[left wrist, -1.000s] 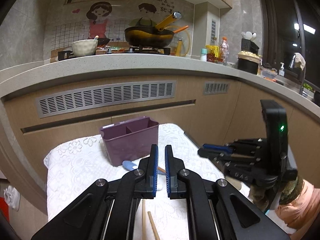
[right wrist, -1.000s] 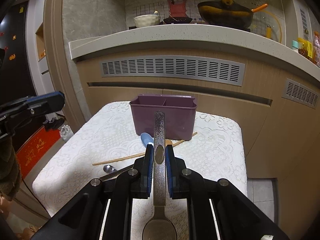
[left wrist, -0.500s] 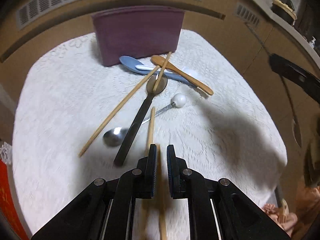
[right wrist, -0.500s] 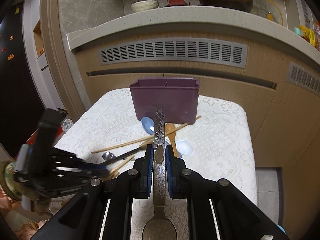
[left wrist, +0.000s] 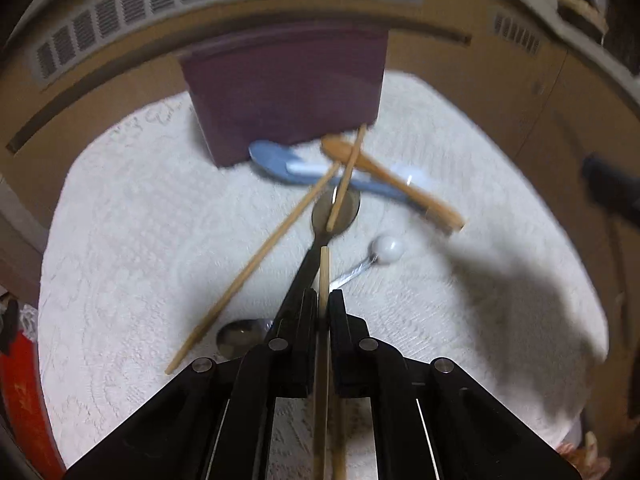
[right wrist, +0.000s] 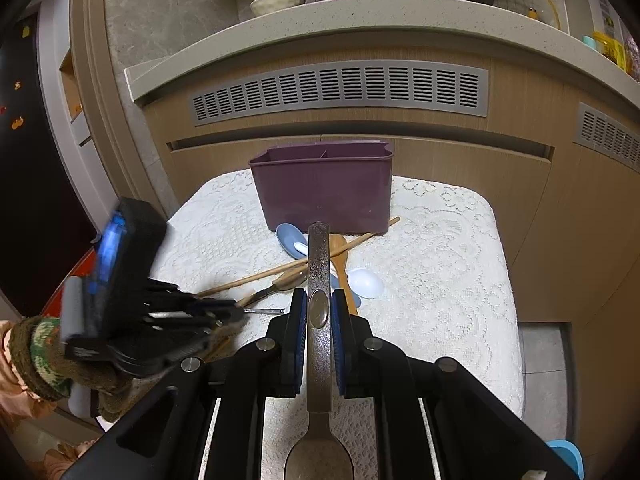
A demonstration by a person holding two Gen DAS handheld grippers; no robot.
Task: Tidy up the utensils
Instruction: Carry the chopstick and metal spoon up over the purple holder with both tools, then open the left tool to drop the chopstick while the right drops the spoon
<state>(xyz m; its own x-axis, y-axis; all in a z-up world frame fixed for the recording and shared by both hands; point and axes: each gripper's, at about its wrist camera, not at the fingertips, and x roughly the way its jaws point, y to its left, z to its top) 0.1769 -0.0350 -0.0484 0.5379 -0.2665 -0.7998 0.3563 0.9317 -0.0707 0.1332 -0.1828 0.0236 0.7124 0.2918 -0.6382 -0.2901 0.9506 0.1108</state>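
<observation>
A purple two-compartment utensil holder [right wrist: 324, 188] stands at the far side of the lace-covered table [right wrist: 440, 272]; it also shows in the left wrist view [left wrist: 284, 92]. My left gripper [left wrist: 323, 300] is low over the table, shut on a wooden chopstick [left wrist: 324, 272]. It appears in the right wrist view [right wrist: 224, 314]. My right gripper [right wrist: 319, 312] is shut on a speckled metal spoon [right wrist: 319, 264], held above the table, handle pointing at the holder. Loose utensils lie in front of the holder: a blue spoon [left wrist: 272, 158], wooden spoon [left wrist: 392, 182], two chopsticks [left wrist: 256, 260], black-handled spoon [left wrist: 334, 210] and a white-ended metal spoon [left wrist: 386, 248].
A kitchen cabinet with grey vents [right wrist: 340, 92] rises right behind the table, under a counter [right wrist: 360, 16] with a wok and bowl. A white spoon [right wrist: 366, 282] lies right of the pile. The floor drops off at the table's right edge [right wrist: 540, 344].
My left gripper has tipped down from facing the counter, descended onto the utensil pile and closed on a chopstick. My right gripper has stayed shut on the spoon, rising slightly.
</observation>
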